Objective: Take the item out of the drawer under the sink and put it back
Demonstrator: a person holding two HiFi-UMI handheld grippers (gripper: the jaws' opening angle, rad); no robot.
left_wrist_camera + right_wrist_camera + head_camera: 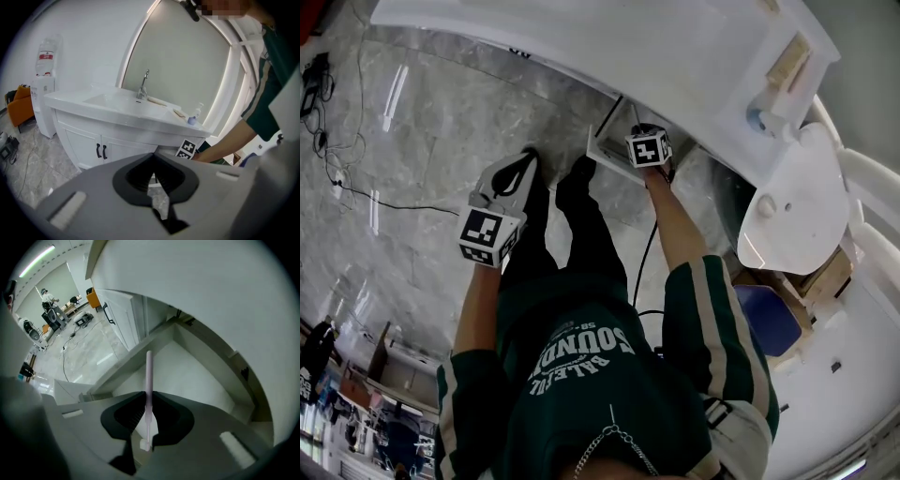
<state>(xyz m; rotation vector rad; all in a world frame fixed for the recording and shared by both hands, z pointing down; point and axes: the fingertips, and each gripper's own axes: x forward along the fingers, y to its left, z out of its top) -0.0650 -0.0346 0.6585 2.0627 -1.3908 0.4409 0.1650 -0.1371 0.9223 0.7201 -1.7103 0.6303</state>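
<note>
A thin pale pink toothbrush (149,376) stands upright between my right gripper's (147,397) jaws, which are shut on its lower end. Its handle points out over the white inside of the open drawer (197,376) under the sink counter (581,37). From the head view, the right gripper (648,147) reaches into that drawer (602,150). My left gripper (500,204) hangs over the marble floor, apart from the drawer. Its jaws are shut with nothing between them (152,157).
The white vanity (117,110) carries a tap (143,86) and a small bottle (194,115). Cupboard doors with black handles (101,151) sit left of the drawer. A water dispenser (44,93) stands at the far left. Cables (328,141) lie on the floor.
</note>
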